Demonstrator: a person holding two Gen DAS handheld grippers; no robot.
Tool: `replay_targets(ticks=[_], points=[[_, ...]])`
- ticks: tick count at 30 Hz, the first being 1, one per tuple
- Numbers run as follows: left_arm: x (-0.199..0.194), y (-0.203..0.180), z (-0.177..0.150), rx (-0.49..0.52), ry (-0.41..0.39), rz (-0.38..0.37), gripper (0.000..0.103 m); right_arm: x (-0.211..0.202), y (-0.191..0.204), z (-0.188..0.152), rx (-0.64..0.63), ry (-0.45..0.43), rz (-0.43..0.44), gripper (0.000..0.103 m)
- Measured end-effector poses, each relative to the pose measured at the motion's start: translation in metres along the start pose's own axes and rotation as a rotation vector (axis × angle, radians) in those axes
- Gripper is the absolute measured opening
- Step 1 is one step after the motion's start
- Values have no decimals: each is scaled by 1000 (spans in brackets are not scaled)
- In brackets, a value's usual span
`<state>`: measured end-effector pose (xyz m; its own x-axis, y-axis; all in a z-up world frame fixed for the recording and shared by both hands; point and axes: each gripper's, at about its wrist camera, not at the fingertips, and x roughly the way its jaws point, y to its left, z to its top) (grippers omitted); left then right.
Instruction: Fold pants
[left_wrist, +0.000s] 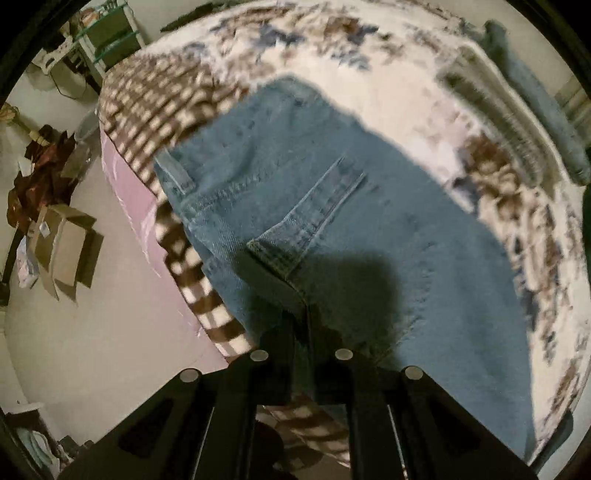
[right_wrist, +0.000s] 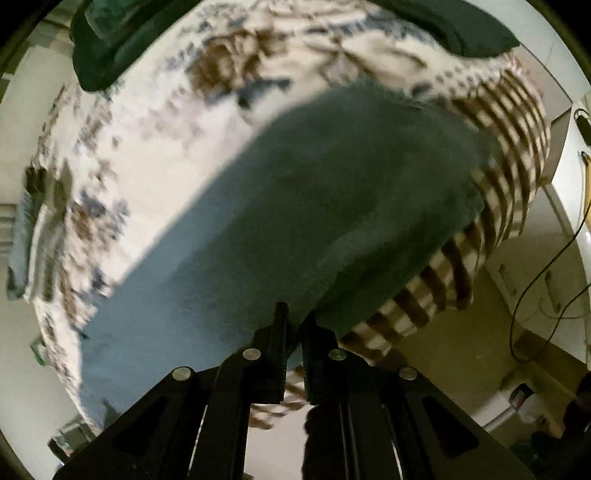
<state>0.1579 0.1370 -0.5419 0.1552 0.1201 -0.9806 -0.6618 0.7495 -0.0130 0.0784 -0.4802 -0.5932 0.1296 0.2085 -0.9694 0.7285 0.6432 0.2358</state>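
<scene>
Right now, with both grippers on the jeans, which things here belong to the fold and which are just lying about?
Job:
- jeans
- left gripper, shut on the jeans
- right gripper, shut on the jeans
- bed cover under them

Lying about:
- folded clothes at the far edge
- dark cloth
- cardboard boxes on the floor
- cable

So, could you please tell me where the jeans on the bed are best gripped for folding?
Probably at the waistband edge of the jeans, near the bed's checked side, coming from above: the fabric lies flat, and that doubled edge gives fingers a firm pinch.
</scene>
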Motion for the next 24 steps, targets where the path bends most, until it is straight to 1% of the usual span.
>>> replay_targets(ticks=[2, 3, 4, 5, 6, 7, 8, 9, 11, 12, 14, 15, 16, 19, 20, 21, 22, 23, 24], points=[[11, -1, -3, 23, 8, 29, 6, 17, -14, 2, 14, 50, 27, 7], [12, -2, -5, 33, 4, 37, 7, 22, -22, 3, 19, 71, 36, 15], [9, -4, -9, 50, -20, 44, 7, 23, -28, 4, 17, 84, 35, 25], [5, -4, -12, 54, -43, 44, 8, 20, -35, 6, 8, 87, 44, 28], [0, -4, -15, 54, -57, 37, 10, 15, -40, 8, -7, 85, 55, 34], [-3, -3, -19, 51, -58, 35, 16, 8, -44, 10, -25, 78, 53, 40], [-5, -2, -21, 46, -55, 33, 27, -1, -48, 12, -40, 66, 56, 41], [-8, -1, -24, 38, -52, 32, 34, -15, -56, 18, -55, 39, 74, 44], [-16, -1, -29, 33, -61, 26, 70, -37, -67, 31, -48, -28, 66, 50], [-20, -3, -31, 34, -69, 26, 75, -44, -75, 40, -39, -57, 59, 55], [-29, -11, -35, 49, -92, 10, 77, -48, -91, 63, -15, -105, 36, 60], [-31, -16, -36, 66, -100, 12, 79, -43, -99, 79, -9, -117, 18, 63], [-31, -21, -37, 81, -102, 11, 82, -35, -103, 92, -6, -112, 7, 64], [-30, -34, -34, 114, -93, 12, 84, -7, -105, 122, -2, -61, 16, 64], [-29, -37, -31, 120, -91, 14, 84, -1, -102, 127, -23, -55, 29, 64], [-28, -40, -29, 127, -91, 17, 84, 3, -96, 128, -47, -52, 25, 62], [-27, -42, -26, 137, -91, 24, 84, 4, -89, 127, -85, -68, -8, 38], [-26, -43, -24, 141, -91, 29, 84, 3, -83, 124, -127, -85, -71, 21], [-25, -44, -21, 143, -91, 34, 84, 1, -76, 119, -166, -101, -100, 13]])
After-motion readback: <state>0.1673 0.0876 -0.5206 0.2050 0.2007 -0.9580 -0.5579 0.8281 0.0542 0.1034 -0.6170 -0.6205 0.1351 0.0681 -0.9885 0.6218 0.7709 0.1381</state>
